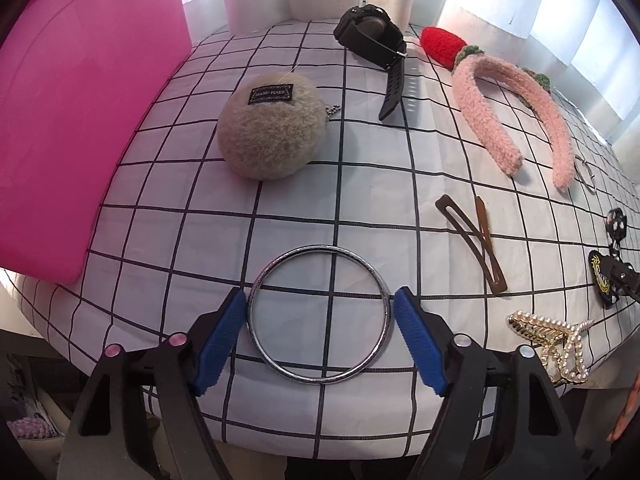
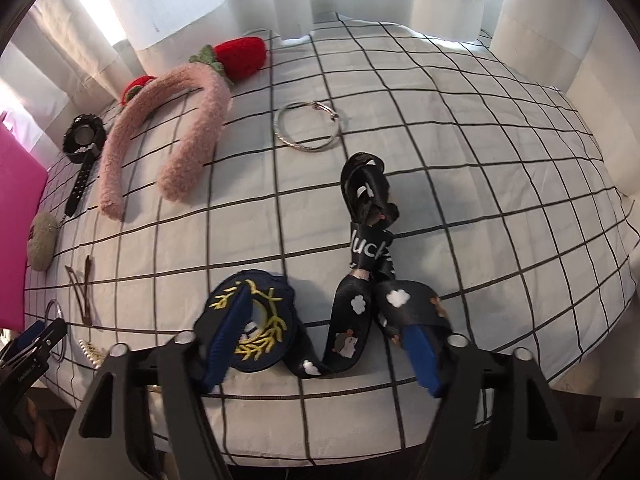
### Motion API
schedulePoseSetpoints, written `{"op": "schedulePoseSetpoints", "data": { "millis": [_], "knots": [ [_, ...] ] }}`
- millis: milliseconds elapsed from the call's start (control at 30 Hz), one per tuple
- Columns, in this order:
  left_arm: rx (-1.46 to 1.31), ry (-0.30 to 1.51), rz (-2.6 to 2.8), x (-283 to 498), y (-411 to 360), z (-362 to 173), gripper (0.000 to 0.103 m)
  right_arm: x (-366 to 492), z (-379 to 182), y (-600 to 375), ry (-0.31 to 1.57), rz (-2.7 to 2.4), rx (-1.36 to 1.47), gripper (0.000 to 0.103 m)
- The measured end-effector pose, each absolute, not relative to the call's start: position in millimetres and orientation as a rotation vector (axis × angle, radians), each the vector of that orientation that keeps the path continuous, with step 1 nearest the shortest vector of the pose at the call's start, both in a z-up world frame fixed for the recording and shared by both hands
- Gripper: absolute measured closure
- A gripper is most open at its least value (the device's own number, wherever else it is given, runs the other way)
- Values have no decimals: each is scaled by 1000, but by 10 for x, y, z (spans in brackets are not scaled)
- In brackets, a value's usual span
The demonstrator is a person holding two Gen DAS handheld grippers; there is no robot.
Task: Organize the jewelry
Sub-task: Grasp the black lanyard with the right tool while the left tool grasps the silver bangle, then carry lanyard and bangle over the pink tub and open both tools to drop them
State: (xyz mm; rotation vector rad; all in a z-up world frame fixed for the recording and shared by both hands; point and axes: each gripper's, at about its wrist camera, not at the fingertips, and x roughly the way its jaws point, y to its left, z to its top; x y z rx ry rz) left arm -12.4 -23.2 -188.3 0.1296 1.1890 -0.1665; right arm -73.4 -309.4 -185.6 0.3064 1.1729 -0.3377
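Note:
In the left wrist view my left gripper [image 1: 320,300] is open, its blue fingers on either side of a silver bangle [image 1: 318,314] lying flat on the checked cloth [image 1: 360,184]. A pearl hair clip [image 1: 560,344] lies to its right, brown hair clips [image 1: 472,248] beyond. In the right wrist view my right gripper [image 2: 324,320] is open over a navy embroidered patch [image 2: 256,336] and a black printed lanyard [image 2: 368,264]; the left finger overlaps the patch. A second silver ring [image 2: 308,128] lies further back.
A pink box [image 1: 72,120] stands at the left. A grey fluffy pouch [image 1: 272,128], a black watch [image 1: 372,40] and a pink headband [image 1: 516,108] with red strawberries [image 1: 444,46] lie further back. White curtains hang behind. The table's front edge is close below both grippers.

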Motion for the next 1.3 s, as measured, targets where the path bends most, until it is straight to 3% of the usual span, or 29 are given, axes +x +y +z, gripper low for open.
{"op": "schedulePoseSetpoints", "data": {
  "millis": [33,100,133,233,633,1300],
  "knots": [
    [127,1190,-164,-134,-242,-1875,31,-725,-1840,-3053,1170,-311,309,65],
    [116,1194,-167,-146,-238,-1868,32,-699,-1811,-2978,1165,-300,287,76],
    [118,1195,-168,-149,-241,-1863,32,-697,-1802,-2962,1161,-293,286,88],
    [106,1196,-169,-167,-219,-1851,32,-719,-1785,-3025,1152,-297,324,97],
    [56,1150,-165,-124,-67,-1654,32,-776,-1555,-2982,1082,-258,354,98],
    [-28,885,-152,-3,249,-340,32,-292,-207,-2278,831,-59,187,98]
  ]
}}
